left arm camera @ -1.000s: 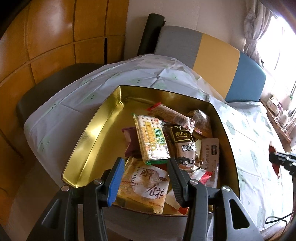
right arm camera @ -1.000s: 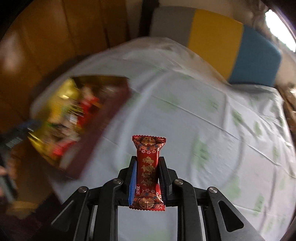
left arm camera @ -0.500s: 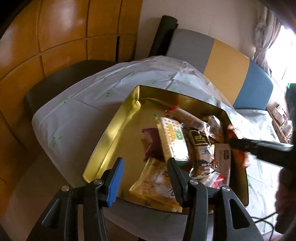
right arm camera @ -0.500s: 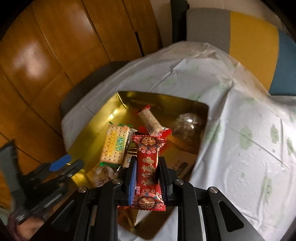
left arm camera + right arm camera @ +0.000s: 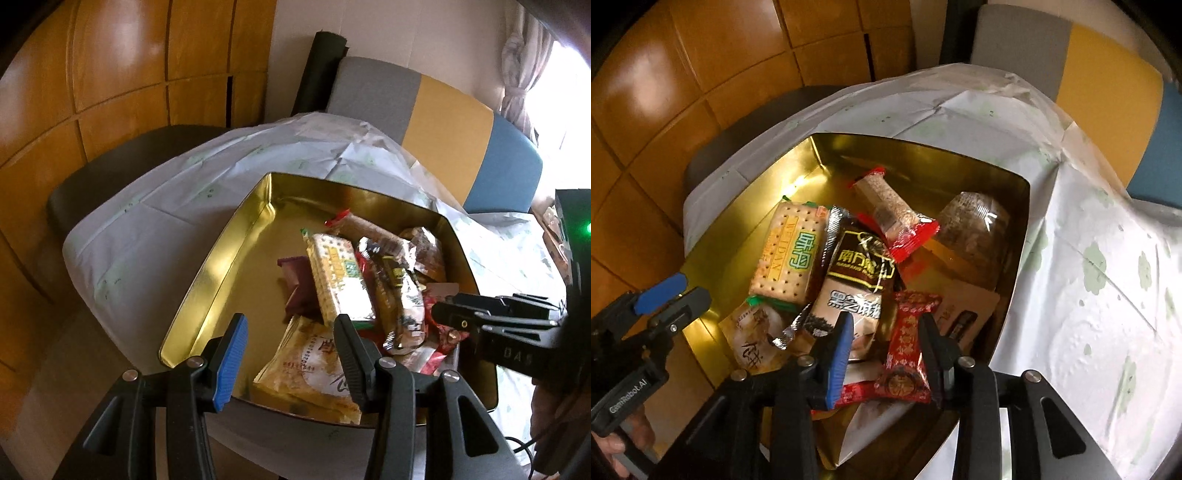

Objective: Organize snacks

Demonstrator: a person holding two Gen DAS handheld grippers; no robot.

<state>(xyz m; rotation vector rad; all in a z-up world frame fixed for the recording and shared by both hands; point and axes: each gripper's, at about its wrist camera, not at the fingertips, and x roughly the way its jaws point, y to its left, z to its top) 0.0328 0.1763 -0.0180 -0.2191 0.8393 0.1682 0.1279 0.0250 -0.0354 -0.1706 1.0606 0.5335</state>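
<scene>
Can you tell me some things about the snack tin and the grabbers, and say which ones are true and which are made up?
1. The gold tin sits on a white tablecloth. True.
2. The right gripper squeezes the red snack. False: its jaws are open, and the snack touches only one finger.
3. The left gripper holds nothing. True.
4. The cracker pack lies outside the tin. False: it lies inside.
5. The tin has a lid on. False: it is open.

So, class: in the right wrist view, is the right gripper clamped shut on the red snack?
No: the right gripper is open, and the red snack lies loose between its fingers in the tin.
</scene>
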